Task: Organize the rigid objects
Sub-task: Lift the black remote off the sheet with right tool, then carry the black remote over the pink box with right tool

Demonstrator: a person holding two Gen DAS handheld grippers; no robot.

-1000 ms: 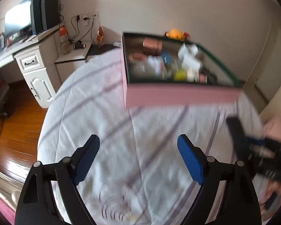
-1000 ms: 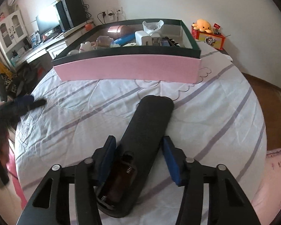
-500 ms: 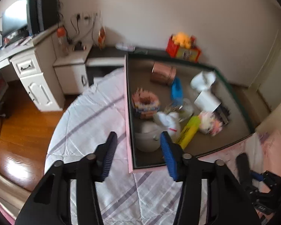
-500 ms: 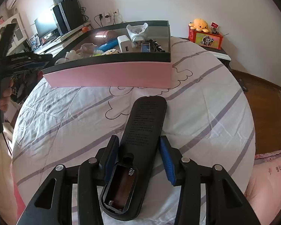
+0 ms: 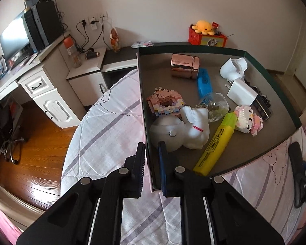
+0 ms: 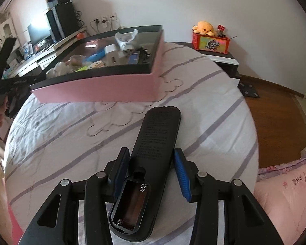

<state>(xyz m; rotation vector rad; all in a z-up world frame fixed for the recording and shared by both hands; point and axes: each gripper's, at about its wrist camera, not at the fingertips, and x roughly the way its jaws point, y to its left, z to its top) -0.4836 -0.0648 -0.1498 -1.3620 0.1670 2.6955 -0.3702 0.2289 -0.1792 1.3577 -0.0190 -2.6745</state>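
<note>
Remote control (image 6: 153, 159): clamped in right gripper (image 6: 151, 169), long axis pointing at pink box (image 6: 104, 85) ahead. Left gripper (image 5: 151, 159): closed on box's near wall.

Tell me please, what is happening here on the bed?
A person is tidying small objects into a shallow pink box with a dark inside on the striped bedcover. The left gripper has just closed on the box's near wall, one finger outside and one inside. The right gripper holds a black remote control, back side up with its battery compartment open, above the bedcover and not yet in the box.
</note>
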